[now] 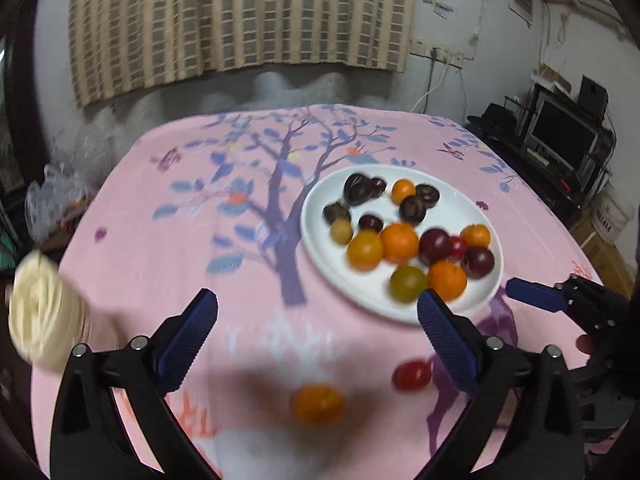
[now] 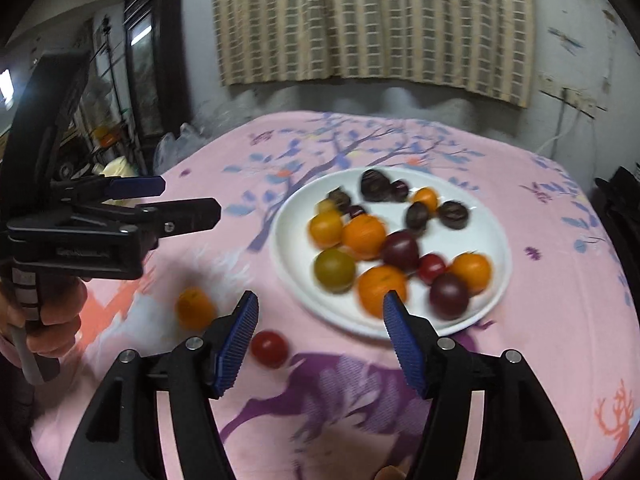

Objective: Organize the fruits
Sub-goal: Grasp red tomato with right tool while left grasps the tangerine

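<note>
While both claws hang over the pink tree-printed tablecloth point(image 1: 160, 264), neither grasps anything. Nearest in the left wrist view, the left gripper point(image 1: 318, 312) has its blue ribbed fingers point(image 1: 188, 340) spread wide, and a loose round orange fruit point(image 1: 319, 404) lies on the cloth between them, close to the camera and blurred. Just to its right sits a small round red fruit point(image 1: 412, 375), touching neither the orange one nor the plate. In the right wrist view the right gripper point(image 2: 320, 320) is likewise released, its fingers point(image 2: 404, 344) parted, with the red fruit just beside the left finger. Farther out stands a round white plate point(image 1: 320, 236) carrying a heap of fruit: several orange ones, dark purple ones, a greenish one point(image 1: 408, 283) and small red ones, many touching. Beyond the table hangs a beige checked curtain point(image 1: 240, 16) on the wall.
</note>
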{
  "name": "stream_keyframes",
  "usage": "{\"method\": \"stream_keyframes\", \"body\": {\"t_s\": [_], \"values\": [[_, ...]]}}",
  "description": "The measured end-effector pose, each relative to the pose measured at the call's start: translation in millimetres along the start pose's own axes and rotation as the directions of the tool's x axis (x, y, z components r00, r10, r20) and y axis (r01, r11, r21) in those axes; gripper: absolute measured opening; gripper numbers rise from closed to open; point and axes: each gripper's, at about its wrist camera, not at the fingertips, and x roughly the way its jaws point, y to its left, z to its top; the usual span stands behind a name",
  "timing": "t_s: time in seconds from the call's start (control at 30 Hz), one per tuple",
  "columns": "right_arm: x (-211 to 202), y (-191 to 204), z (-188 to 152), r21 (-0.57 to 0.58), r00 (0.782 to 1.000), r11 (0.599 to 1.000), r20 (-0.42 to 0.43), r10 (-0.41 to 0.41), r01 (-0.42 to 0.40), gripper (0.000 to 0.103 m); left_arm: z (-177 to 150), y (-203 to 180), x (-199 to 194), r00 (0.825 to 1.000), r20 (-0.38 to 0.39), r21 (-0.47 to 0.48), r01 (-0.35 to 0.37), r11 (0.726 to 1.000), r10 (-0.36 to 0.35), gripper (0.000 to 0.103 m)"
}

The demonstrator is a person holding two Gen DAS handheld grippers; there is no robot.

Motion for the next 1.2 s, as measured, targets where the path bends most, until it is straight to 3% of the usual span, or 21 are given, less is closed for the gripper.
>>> {"method": "stream_keyframes", "body": {"t_s": [0.2, 0.4, 0.83, 0.93, 0.97, 1.2], "values": [[25, 26, -11, -0.032, 0.996, 0.999, -0.084, 0.000, -0.003, 0.062, -39, 25, -4, 1.000, -0.016, -0.049, -0.002, 0.999, 0.001, 0.098], [44, 35, -20, -0.036, 0.988, 0.999, -0.154, -0.006, 0.000, 0.056, -47, 44, -6, 0.999, -0.030, -0.122, 0.016, 0.992, -0.020, 0.098], [63, 41, -22, -0.047, 0.983, 0.999, -0.182, -0.020, 0.012, 0.046, -49, 42, -12, 1.000, -0.023, -0.118, 0.010, 0.993, -0.013, 0.098], [65, 42, -22, -0.058, 0.983, 0.998, -0.183, -0.028, 0.017, 0.039, -49, 43, -12, 1.000, -0.022, -0.123, 0.009, 0.992, -0.012, 0.098], [65, 43, -22, -0.062, 0.983, 0.998, -0.183, -0.032, 0.021, 0.032, -49, 44, -13, 1.000, -0.020, -0.123, 0.009, 0.992, -0.012, 0.098], [55, 40, -22, -0.051, 0.986, 0.999, -0.167, -0.024, 0.016, 0.031, -50, 39, -12, 1.000, -0.013, -0.090, -0.016, 0.996, 0.015, 0.098]]}}
